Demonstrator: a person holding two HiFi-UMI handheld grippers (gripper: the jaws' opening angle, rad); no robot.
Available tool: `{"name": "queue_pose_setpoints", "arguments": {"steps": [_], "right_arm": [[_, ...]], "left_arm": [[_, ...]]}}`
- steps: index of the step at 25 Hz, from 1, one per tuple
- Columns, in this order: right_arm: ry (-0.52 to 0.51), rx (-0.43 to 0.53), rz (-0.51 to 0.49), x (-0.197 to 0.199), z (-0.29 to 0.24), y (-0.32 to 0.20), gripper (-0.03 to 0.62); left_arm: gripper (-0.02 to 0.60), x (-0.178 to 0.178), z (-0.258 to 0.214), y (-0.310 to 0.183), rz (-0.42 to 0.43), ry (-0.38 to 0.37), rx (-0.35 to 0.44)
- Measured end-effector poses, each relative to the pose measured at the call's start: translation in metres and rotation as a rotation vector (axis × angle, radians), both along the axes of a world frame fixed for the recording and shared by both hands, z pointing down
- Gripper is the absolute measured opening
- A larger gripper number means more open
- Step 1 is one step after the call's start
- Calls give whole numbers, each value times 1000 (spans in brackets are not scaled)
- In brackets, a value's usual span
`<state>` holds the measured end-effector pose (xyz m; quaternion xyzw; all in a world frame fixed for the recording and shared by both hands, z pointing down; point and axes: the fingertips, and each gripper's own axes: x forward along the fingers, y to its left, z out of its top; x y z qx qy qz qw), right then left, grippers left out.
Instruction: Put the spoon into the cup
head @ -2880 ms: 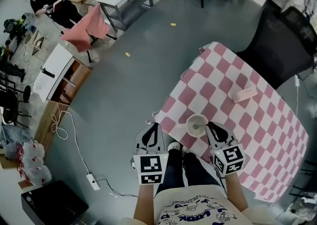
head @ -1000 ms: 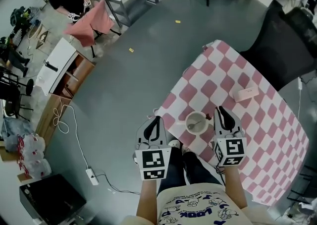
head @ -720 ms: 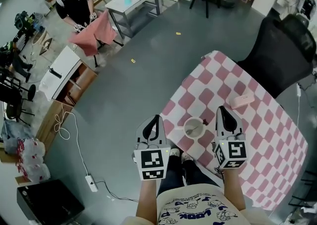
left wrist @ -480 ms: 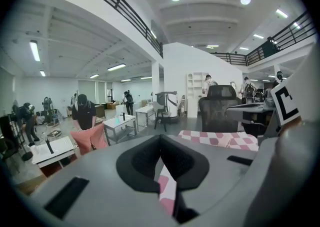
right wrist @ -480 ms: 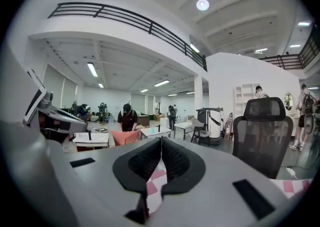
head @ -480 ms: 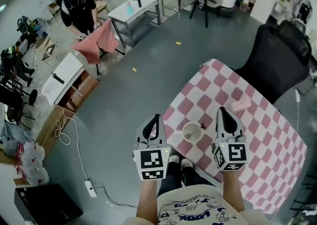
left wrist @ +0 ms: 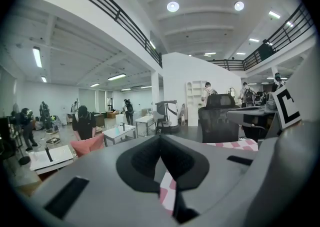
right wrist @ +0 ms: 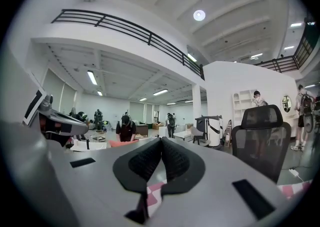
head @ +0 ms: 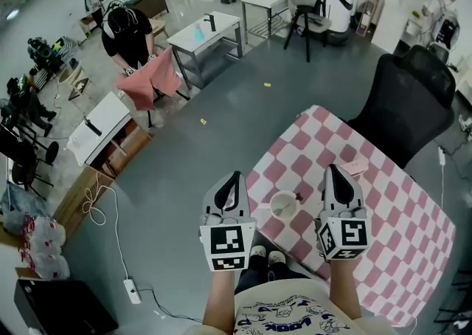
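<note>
Pink and white checks cover the tablecloth (head: 383, 223) on which the white cup (head: 283, 204) stands, near the cloth's front edge. The spoon (head: 285, 206) lies inside the cup, though it is too small in the head view to tell how it leans. A tiny dark speck sits just beside the cup's rim on the right; I cannot make out what it is. Farther back on the cloth, well apart from the cup, lies a small flat pink object (head: 355, 168), and a black office chair (head: 409, 101) stands behind the table. The left gripper (head: 236, 174) hangs over the grey floor just left of the table, clear of the cup. In its own view its jaws are pressed together at the tips (left wrist: 160, 140) with nothing between them. The right gripper (head: 330, 168) is held over the cloth to the right of the cup, also apart from it. Its jaws have just been closing and meet along their length (right wrist: 161, 142), gripping nothing. Both grippers point out across the room rather than down at the table, and the cup sits between them.
</note>
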<state>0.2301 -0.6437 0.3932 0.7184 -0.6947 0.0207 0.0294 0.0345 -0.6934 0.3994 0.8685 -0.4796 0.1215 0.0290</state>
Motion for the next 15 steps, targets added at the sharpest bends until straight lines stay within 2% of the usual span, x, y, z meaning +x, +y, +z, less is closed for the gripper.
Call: {"name": "queue_pose_setpoints", "arguments": {"steps": [15], "right_arm": [[1, 44, -1, 0, -20, 10, 14]], "left_arm": [[14, 4, -23, 8, 13, 15, 49]]}}
